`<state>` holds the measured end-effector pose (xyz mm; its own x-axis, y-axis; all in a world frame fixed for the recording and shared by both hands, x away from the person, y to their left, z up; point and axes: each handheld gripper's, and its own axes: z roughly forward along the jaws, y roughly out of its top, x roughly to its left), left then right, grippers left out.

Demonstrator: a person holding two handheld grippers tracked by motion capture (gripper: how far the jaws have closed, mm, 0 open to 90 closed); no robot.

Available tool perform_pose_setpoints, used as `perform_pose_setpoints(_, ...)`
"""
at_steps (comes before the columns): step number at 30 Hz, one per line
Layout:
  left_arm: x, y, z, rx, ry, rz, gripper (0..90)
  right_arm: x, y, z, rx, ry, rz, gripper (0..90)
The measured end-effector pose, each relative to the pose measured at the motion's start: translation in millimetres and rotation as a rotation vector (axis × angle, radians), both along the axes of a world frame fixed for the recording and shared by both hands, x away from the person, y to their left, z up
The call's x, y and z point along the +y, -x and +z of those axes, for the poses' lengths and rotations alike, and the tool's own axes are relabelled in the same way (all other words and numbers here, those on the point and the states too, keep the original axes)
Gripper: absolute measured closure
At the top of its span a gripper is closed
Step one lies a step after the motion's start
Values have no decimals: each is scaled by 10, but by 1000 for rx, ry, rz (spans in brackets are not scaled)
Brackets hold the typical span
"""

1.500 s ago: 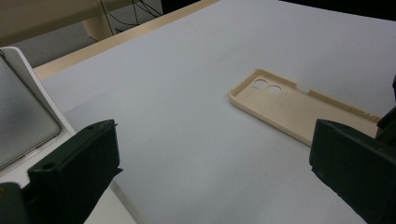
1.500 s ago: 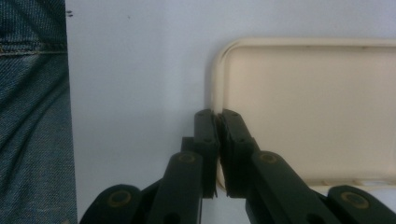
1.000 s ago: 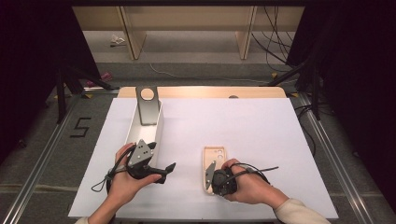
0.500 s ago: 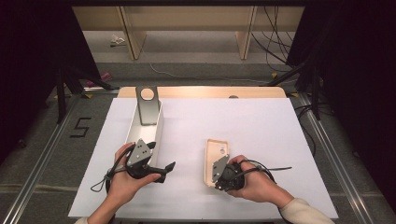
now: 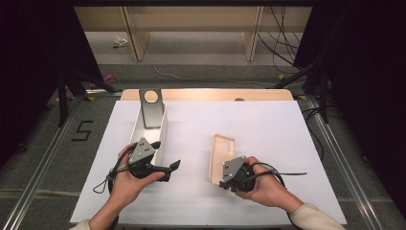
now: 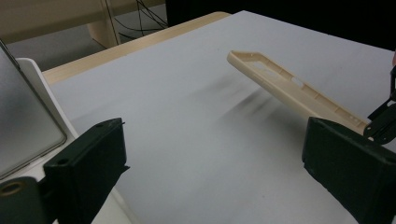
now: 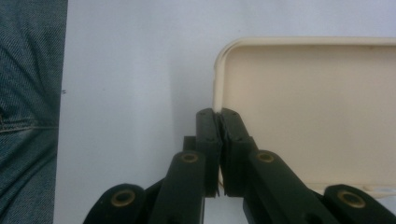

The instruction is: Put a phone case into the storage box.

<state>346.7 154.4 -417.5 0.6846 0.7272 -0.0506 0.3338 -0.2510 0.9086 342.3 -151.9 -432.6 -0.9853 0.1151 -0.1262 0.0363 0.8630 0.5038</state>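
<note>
The right gripper (image 5: pixel 221 179) covered the near end of the cream phone case (image 5: pixel 221 152) in the high view. In the right gripper view the case (image 7: pixel 317 116) ran off the right edge. In the left gripper view, well left of the case, the silver slab (image 6: pixel 25 126) in the white tray (image 6: pixel 44 88) was cut off at the left edge. Whether that slab was a phone or a stand could not be told.
</note>
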Motion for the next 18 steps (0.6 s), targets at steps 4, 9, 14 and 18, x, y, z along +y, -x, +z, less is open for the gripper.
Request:
perform_pose_setpoints(4, -50, -65, 89, 16, 12, 4, 77, -11, -1, 5, -13, -18, -5, 882)
perform_pose_setpoints(9, -180, -162, 173, 36, -8, -7, 82, -6, 9, 25, -30, -37, -2, 883)
perform_pose_setpoints(14, -328, -267, 219, 68, -27, -23, 102, 5, 14, 35, -51, -48, -3, 882)
perform_pose_setpoints(18, -454, -371, 256, 95, -39, -31, 136, 17, 29, 37, -42, -45, 1, 882)
